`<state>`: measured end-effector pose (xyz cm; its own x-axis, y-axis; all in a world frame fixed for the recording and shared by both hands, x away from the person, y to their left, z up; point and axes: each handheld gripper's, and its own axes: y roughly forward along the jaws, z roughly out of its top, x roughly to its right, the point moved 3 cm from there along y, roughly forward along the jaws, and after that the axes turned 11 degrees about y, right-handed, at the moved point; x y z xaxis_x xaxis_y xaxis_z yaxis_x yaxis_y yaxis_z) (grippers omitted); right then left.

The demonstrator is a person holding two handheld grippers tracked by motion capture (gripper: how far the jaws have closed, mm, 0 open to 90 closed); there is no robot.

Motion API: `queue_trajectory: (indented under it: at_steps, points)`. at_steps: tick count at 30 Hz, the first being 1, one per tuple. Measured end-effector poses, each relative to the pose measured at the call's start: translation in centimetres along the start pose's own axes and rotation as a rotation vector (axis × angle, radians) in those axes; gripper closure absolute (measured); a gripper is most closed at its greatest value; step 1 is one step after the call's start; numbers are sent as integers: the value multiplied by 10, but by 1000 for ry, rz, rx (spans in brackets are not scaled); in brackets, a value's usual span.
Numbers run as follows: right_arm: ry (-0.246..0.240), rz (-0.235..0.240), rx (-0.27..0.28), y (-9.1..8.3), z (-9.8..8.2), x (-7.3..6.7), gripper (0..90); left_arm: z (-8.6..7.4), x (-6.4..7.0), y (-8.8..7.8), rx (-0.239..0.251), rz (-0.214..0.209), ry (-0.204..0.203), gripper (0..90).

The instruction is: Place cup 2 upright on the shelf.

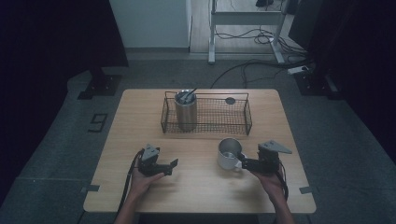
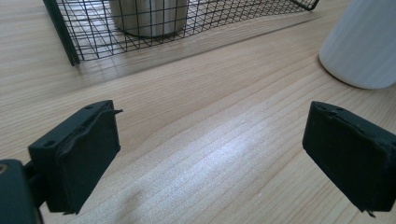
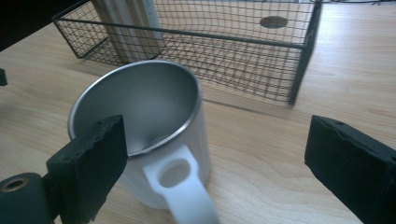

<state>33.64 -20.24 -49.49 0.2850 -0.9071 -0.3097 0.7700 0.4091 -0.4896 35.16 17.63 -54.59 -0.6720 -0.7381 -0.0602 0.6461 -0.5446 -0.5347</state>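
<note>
Both claws stand wide beside a white mug on the light wooden tabletop (image 1: 201, 186).

The white ribbed mug with a steel inside (image 1: 229, 153) stands upright on the tabletop, in front of the black wire basket (image 1: 243, 122), near its right half. Its white handle (image 3: 180, 186) points toward the right claw (image 1: 241, 163), and it lies between the two black pads (image 3: 93, 163); the pads do not press it. The left claw (image 1: 173, 164) rests low over the bare wood, well apart from the mug, with nothing between its pads. Inside the basket, at its left end, a tall steel cup (image 1: 185, 110) stands upright and holds some utensils. A small dark round object (image 1: 230, 100) lies at the far side of the basket.
</note>
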Motion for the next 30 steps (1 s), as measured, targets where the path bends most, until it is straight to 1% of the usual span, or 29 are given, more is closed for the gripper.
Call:
queue_trajectory:
  at_steps: [9, 14, 22, 26, 28, 30]
  points:
    - [-28, 16, -12, 9, 4, -15, 18, -1, 1, -1, 0, -10, -8, 41]
    - [-46, 24, -32, 15, 6, -23, 0, -2, 2, 0, -3, -15, -11, 42]
    - [-76, 10, -68, 29, 10, -32, 0, -2, 1, -2, 3, -17, -19, 44]
    - [-78, 13, -75, 35, 12, -35, 0, -2, 1, -3, 4, -14, -21, 44]
    - [-88, 10, -82, 38, 12, -37, 0, -2, 0, -3, 7, -11, -24, 44]
    - [-82, 10, -80, 39, 12, -38, 0, -2, 0, -4, 7, -11, -25, 44]
